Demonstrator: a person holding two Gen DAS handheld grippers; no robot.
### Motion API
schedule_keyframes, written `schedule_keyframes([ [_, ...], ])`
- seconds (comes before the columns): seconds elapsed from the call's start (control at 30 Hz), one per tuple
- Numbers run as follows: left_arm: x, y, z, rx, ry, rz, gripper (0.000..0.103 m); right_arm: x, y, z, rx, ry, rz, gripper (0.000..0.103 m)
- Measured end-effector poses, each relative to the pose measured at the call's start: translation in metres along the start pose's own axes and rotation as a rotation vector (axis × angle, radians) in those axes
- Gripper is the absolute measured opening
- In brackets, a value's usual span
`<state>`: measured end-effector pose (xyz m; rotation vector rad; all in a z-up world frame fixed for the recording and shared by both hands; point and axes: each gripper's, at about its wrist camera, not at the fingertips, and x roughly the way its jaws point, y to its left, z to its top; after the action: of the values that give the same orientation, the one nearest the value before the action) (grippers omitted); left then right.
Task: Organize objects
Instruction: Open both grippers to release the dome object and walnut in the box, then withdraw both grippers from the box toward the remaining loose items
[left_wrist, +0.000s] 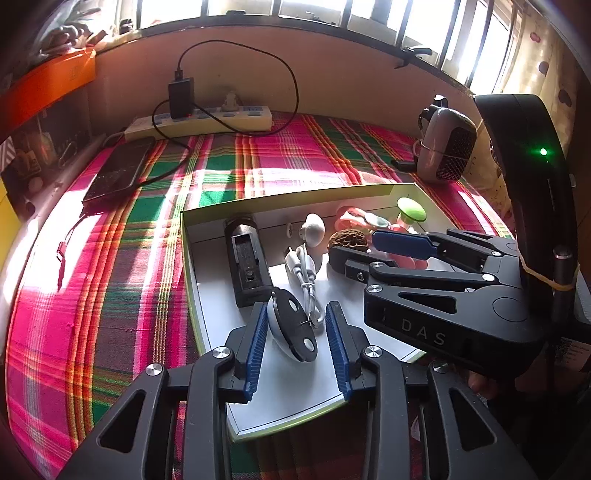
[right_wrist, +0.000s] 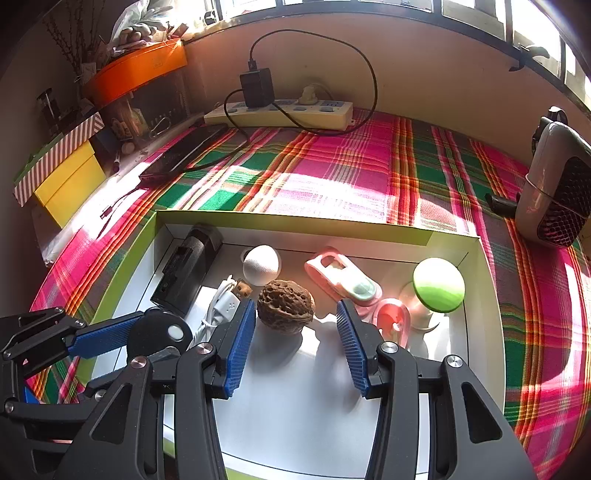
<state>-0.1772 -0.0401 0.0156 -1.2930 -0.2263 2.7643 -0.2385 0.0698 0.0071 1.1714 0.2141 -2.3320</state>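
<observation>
We found both grippers over the shallow box (right_wrist: 487, 295), which lay on the plaid cloth (right_wrist: 332, 173). The left gripper (left_wrist: 297, 334) stood with its jaws wide apart at the box's near edge; a black-and-white oval fob (left_wrist: 293, 326) lay between the pads, resting against the left one and apart from the right. The right gripper (right_wrist: 295, 332) was likewise wide, holding nothing, with the walnut (right_wrist: 285, 306) just ahead between its fingertips, close to the left pad. Along the box's far wall lay a black battery case (right_wrist: 188, 269), a white ball (right_wrist: 260, 264), a pink clip (right_wrist: 341, 278) and a green knob (right_wrist: 439, 284). A white cable (right_wrist: 221, 306) lay beside the walnut.
</observation>
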Motion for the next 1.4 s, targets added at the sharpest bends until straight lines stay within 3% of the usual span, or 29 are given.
schedule_keyframes([
  [0.4,-0.025,-0.003,-0.012,0.013,-0.04,-0.009,0.031,-0.03,-0.001,-0.01,0.025,-0.05,-0.01,0.047],
  [0.83,-0.082,-0.012,-0.046,0.022,-0.074,0.017,0.031,-0.078,0.009,-0.04,0.029,-0.12,-0.023,0.047],
  [0.97,-0.066,-0.029,-0.036,0.03,-0.068,0.015,0.031,-0.091,0.011,-0.052,0.024,-0.135,-0.026,0.047],
  [1.4,-0.08,-0.017,-0.07,0.001,-0.057,-0.022,0.031,-0.104,0.012,-0.088,0.062,-0.135,-0.024,0.047],
])
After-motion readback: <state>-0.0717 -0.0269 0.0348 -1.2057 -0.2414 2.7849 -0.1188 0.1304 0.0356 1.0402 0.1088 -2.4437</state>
